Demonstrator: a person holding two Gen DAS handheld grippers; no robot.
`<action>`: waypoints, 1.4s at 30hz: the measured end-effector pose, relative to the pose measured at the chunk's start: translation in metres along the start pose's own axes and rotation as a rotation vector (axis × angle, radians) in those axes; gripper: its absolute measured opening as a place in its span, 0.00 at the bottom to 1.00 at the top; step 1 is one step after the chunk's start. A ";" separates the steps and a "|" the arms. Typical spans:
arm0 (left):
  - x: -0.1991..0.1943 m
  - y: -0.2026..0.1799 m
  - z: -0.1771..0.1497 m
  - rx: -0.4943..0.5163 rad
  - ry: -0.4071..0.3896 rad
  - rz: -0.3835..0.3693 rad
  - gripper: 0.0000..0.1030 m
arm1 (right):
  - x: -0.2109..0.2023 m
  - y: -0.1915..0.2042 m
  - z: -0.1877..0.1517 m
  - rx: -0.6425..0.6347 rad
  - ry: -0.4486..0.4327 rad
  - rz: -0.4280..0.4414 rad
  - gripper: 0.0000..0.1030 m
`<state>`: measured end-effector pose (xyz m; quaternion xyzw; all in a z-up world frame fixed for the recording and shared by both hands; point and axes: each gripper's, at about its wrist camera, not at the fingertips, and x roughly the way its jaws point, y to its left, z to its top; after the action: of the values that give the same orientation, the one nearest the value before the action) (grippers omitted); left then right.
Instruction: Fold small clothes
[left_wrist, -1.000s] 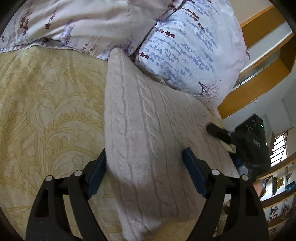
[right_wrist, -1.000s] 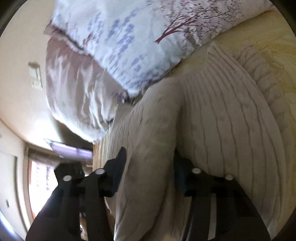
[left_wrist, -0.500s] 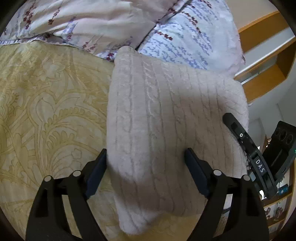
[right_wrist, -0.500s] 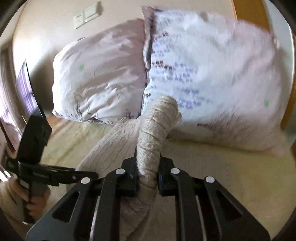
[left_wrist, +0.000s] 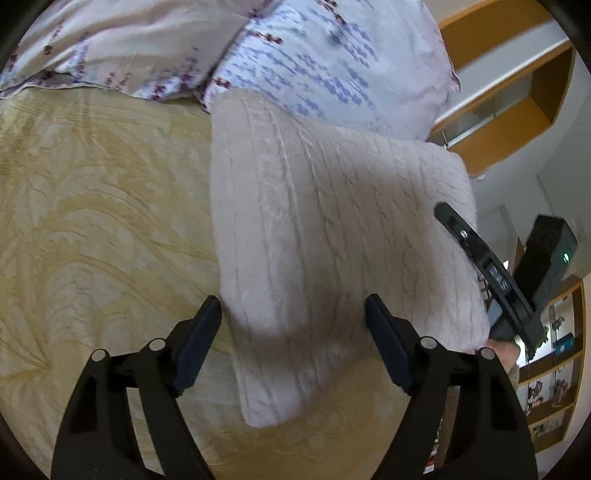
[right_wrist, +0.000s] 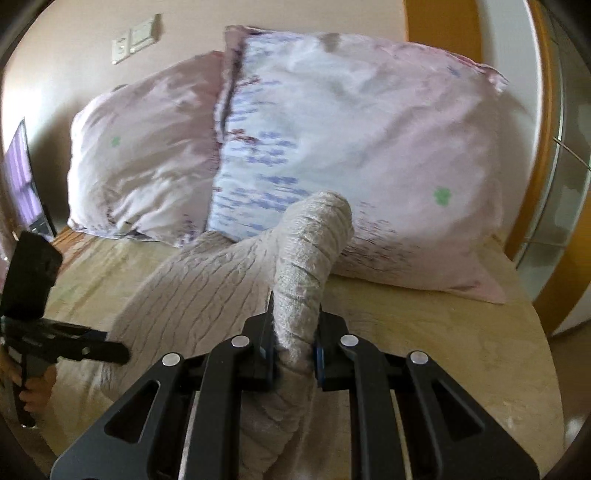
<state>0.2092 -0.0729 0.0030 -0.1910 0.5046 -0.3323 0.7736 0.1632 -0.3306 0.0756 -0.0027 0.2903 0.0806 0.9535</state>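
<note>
A beige cable-knit sweater (left_wrist: 314, 229) lies on the yellow patterned bedspread (left_wrist: 92, 221), its far end against the pillows. My left gripper (left_wrist: 292, 302) hovers over the sweater's near part, its jaws wide and closing, with the knit between them but not pinched. In the right wrist view, my right gripper (right_wrist: 295, 321) is shut on a bunched fold of the sweater (right_wrist: 310, 258) and holds it raised off the bed. One right finger (left_wrist: 480, 258) shows at the sweater's right edge. The left gripper (right_wrist: 74, 343) appears at the far left, held by a hand (right_wrist: 33, 398).
Two floral pillows (right_wrist: 369, 147) (right_wrist: 147, 155) stand at the head of the bed, against the wall with a switch plate (right_wrist: 136, 37). Wooden shelving (left_wrist: 509, 92) rises to the right of the bed. Bare bedspread (right_wrist: 443, 332) spreads right of the sweater.
My right gripper shut on the sweater's fold, rolled upright and rose, pulling the sweater's right side up off the bed. My left gripper shifted slightly over the near part.
</note>
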 end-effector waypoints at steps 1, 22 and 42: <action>0.003 -0.003 -0.002 0.004 0.006 0.000 0.76 | 0.002 -0.004 -0.002 0.007 0.006 -0.003 0.15; -0.007 0.009 -0.016 -0.083 -0.009 -0.037 0.74 | -0.037 -0.098 -0.065 0.546 0.023 0.171 0.52; -0.012 0.008 -0.043 -0.071 0.004 -0.057 0.19 | -0.050 -0.057 -0.101 0.469 0.036 0.222 0.11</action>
<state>0.1697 -0.0572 -0.0115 -0.2320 0.5119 -0.3365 0.7556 0.0753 -0.3998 0.0170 0.2487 0.3167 0.1151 0.9081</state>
